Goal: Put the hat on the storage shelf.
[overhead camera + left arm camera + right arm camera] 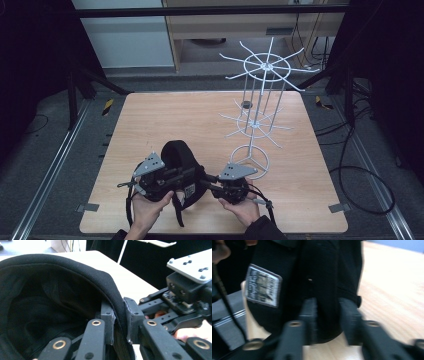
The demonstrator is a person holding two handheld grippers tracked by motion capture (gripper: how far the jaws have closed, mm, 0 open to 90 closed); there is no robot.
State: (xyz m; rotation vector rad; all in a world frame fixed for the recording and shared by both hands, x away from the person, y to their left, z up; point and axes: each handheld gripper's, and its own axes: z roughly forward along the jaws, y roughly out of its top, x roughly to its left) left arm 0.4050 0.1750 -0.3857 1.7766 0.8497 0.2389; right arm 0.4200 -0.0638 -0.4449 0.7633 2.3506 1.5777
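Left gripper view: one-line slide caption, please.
Left gripper pinching the black cap's fabric edge, right gripper close beside it.

Left tongs point(186, 176): black linkage arms with brass-ringed pivots and grey, rough-edged pads point(109, 325), topped by a grey three-cornered plate. Right tongs point(209, 179): same black build, grey drilled plate, thin black cable trailing. Person: dark sleeve point(260, 231) at the right wrist.

a bag point(179, 159) lies on the table point(150, 120) near its front edge, between the left gripper point(192, 176) and right gripper point(209, 181). a wire rack point(260, 112) stands behind, to the right.
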